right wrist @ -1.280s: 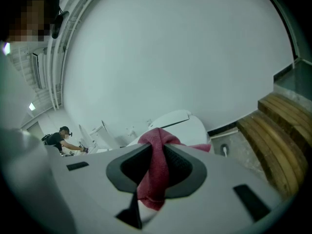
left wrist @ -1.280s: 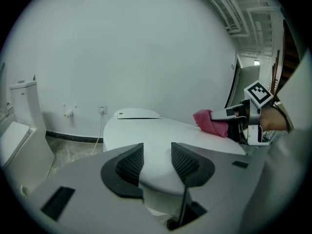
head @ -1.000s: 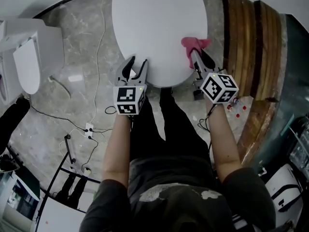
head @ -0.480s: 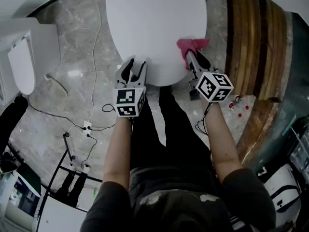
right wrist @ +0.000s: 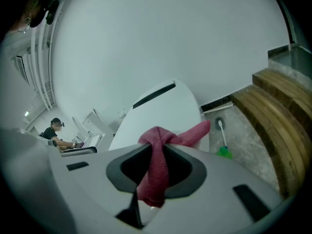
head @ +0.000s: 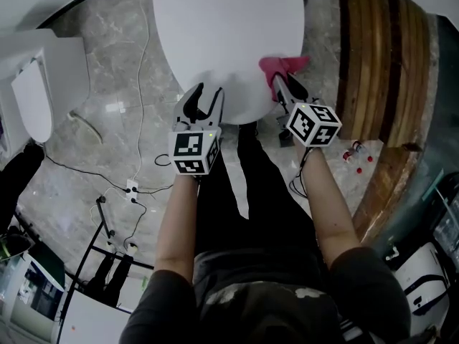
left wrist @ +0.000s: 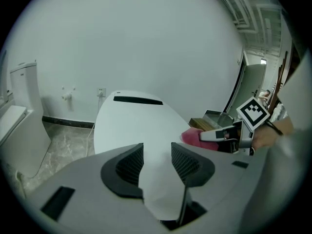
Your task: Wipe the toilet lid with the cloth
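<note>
Head view: the toilet lid (head: 222,34) lies closed ahead of both hands, its long axis running away from the person. The left gripper (head: 206,96) hovers over the lid's near rim. The right gripper (head: 285,86) is at the near right edge, with the pink cloth (head: 281,66) bunched in front of it.

Left gripper view: the jaws are parted with nothing between them (only bare lid beyond).

Right gripper view: the jaws are clenched on the cloth, one tail hanging down. The lid stretches ahead and to the left, so the wipe probably runs that way.

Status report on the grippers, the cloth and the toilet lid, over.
Right gripper shut on pink cloth at right edge of toilet lid. Left gripper open, empty, over its near edge. Nothing in the way.
</note>
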A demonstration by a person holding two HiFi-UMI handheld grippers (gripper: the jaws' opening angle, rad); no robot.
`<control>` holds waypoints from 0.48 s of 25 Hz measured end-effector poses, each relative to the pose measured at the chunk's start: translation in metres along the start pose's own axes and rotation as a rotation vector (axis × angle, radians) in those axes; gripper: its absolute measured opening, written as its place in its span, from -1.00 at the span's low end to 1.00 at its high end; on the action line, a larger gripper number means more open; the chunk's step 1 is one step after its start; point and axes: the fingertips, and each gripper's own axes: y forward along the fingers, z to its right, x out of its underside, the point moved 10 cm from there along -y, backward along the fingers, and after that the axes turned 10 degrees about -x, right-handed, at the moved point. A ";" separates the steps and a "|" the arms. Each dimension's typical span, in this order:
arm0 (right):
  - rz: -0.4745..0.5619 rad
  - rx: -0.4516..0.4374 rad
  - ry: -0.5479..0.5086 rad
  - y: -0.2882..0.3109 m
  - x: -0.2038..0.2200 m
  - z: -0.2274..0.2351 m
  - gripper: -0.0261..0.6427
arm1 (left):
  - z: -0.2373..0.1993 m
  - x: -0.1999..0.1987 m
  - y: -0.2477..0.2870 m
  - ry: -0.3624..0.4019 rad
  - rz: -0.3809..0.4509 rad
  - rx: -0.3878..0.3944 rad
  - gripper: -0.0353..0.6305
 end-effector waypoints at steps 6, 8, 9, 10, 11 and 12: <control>0.046 -0.061 -0.012 -0.034 -0.036 -0.038 -0.72 | 0.002 -0.035 -0.013 0.013 0.029 -0.005 -0.30; 0.065 -0.099 -0.034 -0.046 -0.053 -0.051 -0.72 | 0.005 -0.057 -0.018 0.021 0.067 -0.004 -0.30; 0.075 -0.115 -0.047 -0.051 -0.062 -0.058 -0.72 | 0.007 -0.068 -0.021 0.021 0.090 -0.002 -0.30; 0.083 -0.128 -0.059 -0.053 -0.071 -0.064 -0.72 | 0.008 -0.079 -0.023 0.019 0.113 0.000 -0.30; 0.089 -0.140 -0.072 -0.054 -0.079 -0.069 -0.72 | 0.008 -0.089 -0.024 0.015 0.135 0.000 -0.30; 0.093 -0.151 -0.085 -0.052 -0.087 -0.074 -0.72 | 0.006 -0.098 -0.025 0.010 0.155 0.000 -0.30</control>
